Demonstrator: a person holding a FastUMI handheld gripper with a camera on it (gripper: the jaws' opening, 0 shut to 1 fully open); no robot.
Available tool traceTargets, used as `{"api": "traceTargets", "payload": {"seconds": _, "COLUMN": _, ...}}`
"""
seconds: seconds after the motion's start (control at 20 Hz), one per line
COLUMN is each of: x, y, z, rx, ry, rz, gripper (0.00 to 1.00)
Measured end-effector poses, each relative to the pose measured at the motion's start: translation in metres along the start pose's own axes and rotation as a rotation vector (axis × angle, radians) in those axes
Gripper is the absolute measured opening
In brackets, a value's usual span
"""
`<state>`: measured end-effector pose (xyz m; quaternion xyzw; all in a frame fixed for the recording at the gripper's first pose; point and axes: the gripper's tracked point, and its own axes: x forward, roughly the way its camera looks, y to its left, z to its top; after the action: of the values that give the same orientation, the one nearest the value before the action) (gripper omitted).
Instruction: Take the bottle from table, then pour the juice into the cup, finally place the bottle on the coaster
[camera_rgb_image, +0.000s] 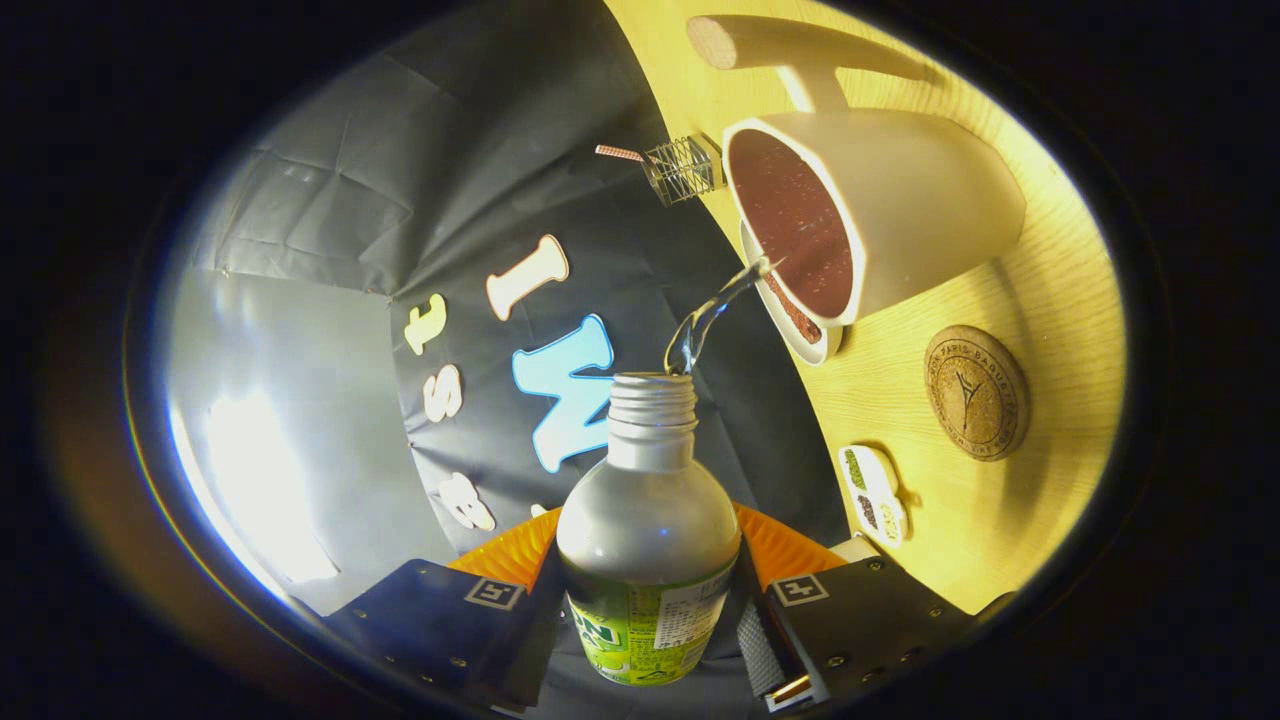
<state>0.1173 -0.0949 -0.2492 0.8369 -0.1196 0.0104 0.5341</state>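
Nearest of all, the tool (648, 610) is clamping the bottle (648, 540), one dark finger pressing on each side of its labelled lower body, so the jaws are standing only as wide as the bottle itself. The bottle is uncapped and is lying along the fingers, its threaded neck pointing away from them toward the cup. From where I am standing, the first step looks done: the bottle is off the surface (1010, 500) and in the tool's hold.

Moving right from the neck, a thin clear stream (712, 315) is leaving the mouth and arcing across to the cup (880, 215), landing at the near edge of its rim. So the pouring is going on right now. The cup's inside is showing dark and speckled, and I cannot tell how full it is getting. A small wire piece (683, 168) is sitting just beside the cup on its far-left side, and a pale wooden bar (800, 45) is lying beyond it.

Further right, the round cork coaster (975, 392) is lying bare on the surface, near the cup but apart from it, with nothing on it. A small patterned piece (873, 492) is lying just near of it, closer to the tool.

What is left, as I judge it: finishing the pour, righting the bottle, and carrying it to the coaster and setting it down there.
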Motion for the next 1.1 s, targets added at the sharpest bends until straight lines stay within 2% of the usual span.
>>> {"api": "traceTargets", "payload": {"seconds": 0.7, "x": 0.005, "y": 0.015, "z": 0.003, "rx": 0.136, "ry": -0.057, "rz": 0.039, "gripper": 0.74}}
{"api": "traceTargets", "payload": {"seconds": 1.1, "x": 0.002, "y": 0.020, "z": 0.007, "rx": 0.196, "ry": -0.096, "rz": 0.028, "gripper": 0.74}}
